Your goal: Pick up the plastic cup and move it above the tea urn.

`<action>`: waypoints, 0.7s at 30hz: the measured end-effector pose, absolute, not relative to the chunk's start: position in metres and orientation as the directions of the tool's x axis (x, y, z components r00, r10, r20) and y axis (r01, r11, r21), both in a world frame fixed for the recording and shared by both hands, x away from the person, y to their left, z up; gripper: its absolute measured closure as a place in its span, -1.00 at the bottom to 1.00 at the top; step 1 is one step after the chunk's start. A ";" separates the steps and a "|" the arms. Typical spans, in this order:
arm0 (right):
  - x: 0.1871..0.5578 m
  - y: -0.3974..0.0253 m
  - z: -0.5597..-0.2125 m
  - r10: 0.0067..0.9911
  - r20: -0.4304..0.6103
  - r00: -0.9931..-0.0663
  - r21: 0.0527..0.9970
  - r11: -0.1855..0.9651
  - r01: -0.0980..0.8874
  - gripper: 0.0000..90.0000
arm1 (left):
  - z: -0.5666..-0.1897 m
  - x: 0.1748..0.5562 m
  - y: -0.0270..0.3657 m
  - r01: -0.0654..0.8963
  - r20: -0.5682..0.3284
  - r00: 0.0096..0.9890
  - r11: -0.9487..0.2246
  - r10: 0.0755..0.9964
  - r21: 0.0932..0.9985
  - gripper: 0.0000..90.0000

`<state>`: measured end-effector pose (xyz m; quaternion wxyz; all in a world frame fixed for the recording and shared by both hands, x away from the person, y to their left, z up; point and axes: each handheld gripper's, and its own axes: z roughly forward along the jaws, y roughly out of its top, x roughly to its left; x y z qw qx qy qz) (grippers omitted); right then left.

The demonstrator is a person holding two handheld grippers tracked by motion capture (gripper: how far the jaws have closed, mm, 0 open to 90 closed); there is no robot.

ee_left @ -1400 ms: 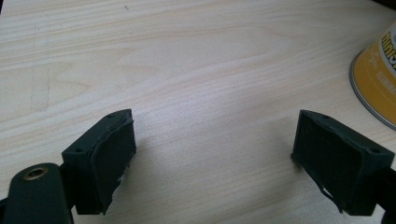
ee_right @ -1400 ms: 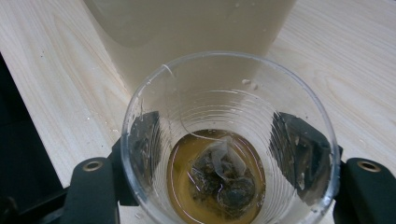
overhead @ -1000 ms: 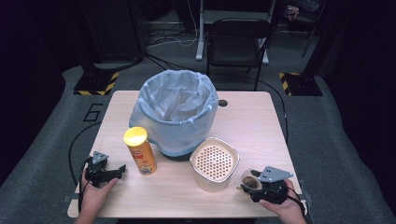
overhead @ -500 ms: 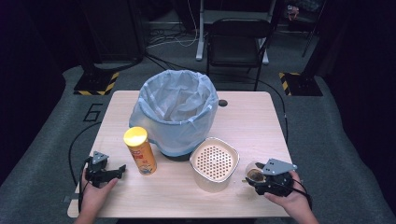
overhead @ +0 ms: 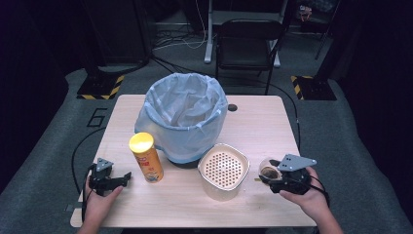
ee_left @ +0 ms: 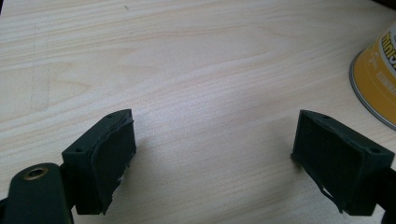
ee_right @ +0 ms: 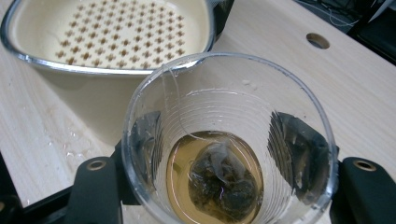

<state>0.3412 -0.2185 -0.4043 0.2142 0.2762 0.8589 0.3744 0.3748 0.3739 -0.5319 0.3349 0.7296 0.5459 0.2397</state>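
Plastic cup (ee_right: 229,140), clear and ribbed, is sitting between the black jaws of the right gripper (ee_right: 229,154), which are pressing against its wall from both sides. In the right gripper view a tea bag (ee_right: 222,179) is lying soaked in a shallow pool of amber liquid at the bottom of the cup, its thin string (ee_right: 170,100) running up the inner wall toward the rim. From the high view the person's right hand (overhead: 304,195) is holding that gripper (overhead: 275,175) at the near right part of the wooden table (overhead: 263,126), with the cup (overhead: 267,168) just beside a cream perforated strainer basket (overhead: 224,170). In the right gripper view the basket (ee_right: 112,32) is lying just beyond the cup, and small water drops are glistening on the wood beside it.

At the near left, the person's left hand (overhead: 100,197) is resting on the table with the left gripper (overhead: 119,178); its jaws are standing wide apart with nothing but bare wood between them, as the left gripper view (ee_left: 215,154) is showing. A yellow snack can (overhead: 146,157) is standing upright near that gripper, its base edging into the left gripper view (ee_left: 376,79).

Farther back, a bin lined with a pale blue bag (overhead: 182,114) is occupying the middle of the table, touching or nearly touching the can and basket. Beyond the table a dark chair (overhead: 248,44) is standing on the floor.
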 end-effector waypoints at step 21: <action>0.372 -0.211 -0.359 0.622 -0.199 -0.757 0.786 0.562 0.256 -0.21 | -0.532 0.375 0.374 0.635 -0.015 0.289 -0.180 0.957 0.752 -0.71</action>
